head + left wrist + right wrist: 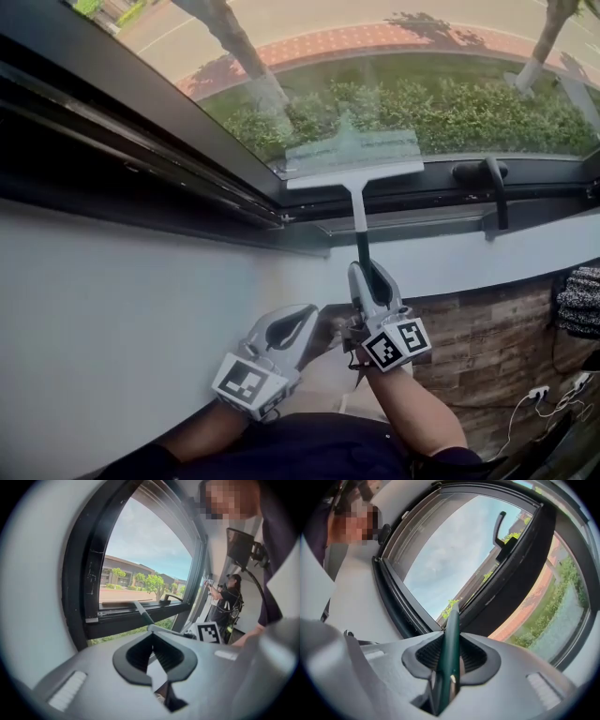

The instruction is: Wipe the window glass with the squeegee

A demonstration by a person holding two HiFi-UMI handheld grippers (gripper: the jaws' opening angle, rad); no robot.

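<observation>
The squeegee's white head point(354, 172) rests against the window glass point(441, 103), just above the bottom of the dark frame. Its stem runs down into a dark green handle point(362, 251). My right gripper point(368, 277) is shut on that handle, which passes between the jaws in the right gripper view point(452, 653). My left gripper point(319, 328) hovers just left of the right one, below the sill, shut on nothing. In the left gripper view the squeegee's stem point(142, 612) rises toward the glass beyond the closed left gripper point(151, 634).
A black window handle point(497, 187) hangs on the frame right of the squeegee. The black frame point(187, 159) slants away on the left above a white wall point(112, 309). Brick-patterned panelling point(487, 347) and cables point(539, 398) lie lower right. A person point(228, 599) stands farther along the windows.
</observation>
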